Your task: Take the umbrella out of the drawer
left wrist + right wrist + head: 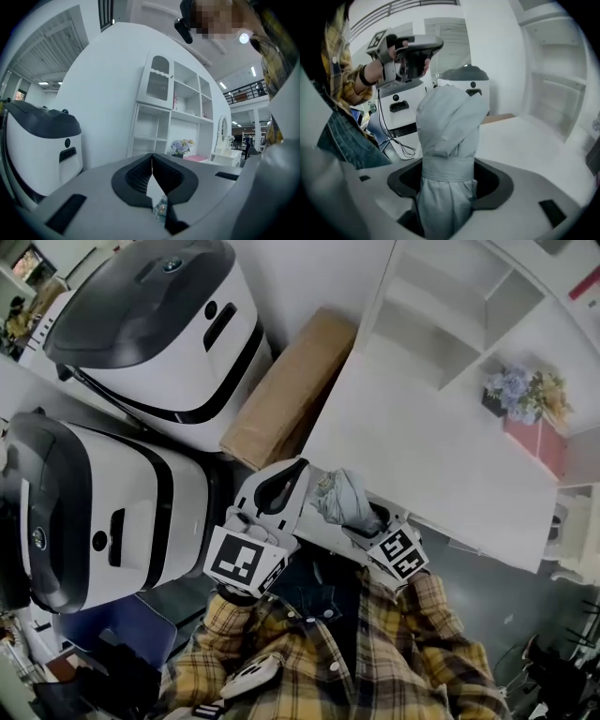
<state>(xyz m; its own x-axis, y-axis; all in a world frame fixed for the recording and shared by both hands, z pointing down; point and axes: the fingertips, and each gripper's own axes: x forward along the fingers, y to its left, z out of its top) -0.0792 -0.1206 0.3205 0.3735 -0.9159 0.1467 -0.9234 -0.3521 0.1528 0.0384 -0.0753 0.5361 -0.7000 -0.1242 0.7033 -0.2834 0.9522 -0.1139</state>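
Head view: right gripper [364,518] is clamped on the umbrella [339,499] and holds it in the air at the near edge of the white table [441,451], close to the person's body. My read: it's already lifted clear. No drawer is identifiable in any view, so I can't confirm where it came from. Left gripper [279,487] sits just left of the umbrella, not touching it, so it probably has no job right now.

Left gripper view: jaws are pressed together with nothing between them. It points across the table toward the shelf unit [171,117] at the far side.

Right gripper view: jaws are closed on the umbrella's lower half, with the grip right at the strap [449,168]. That's the tightest part of the bundle, so it's a sensible place to hold. The umbrella stands roughly upright, folded, pale grey-blue fabric. It's cinched at the strap and bunches loosely into a wrinkled, puffy top. It looks soft and likely to squash under the grip.
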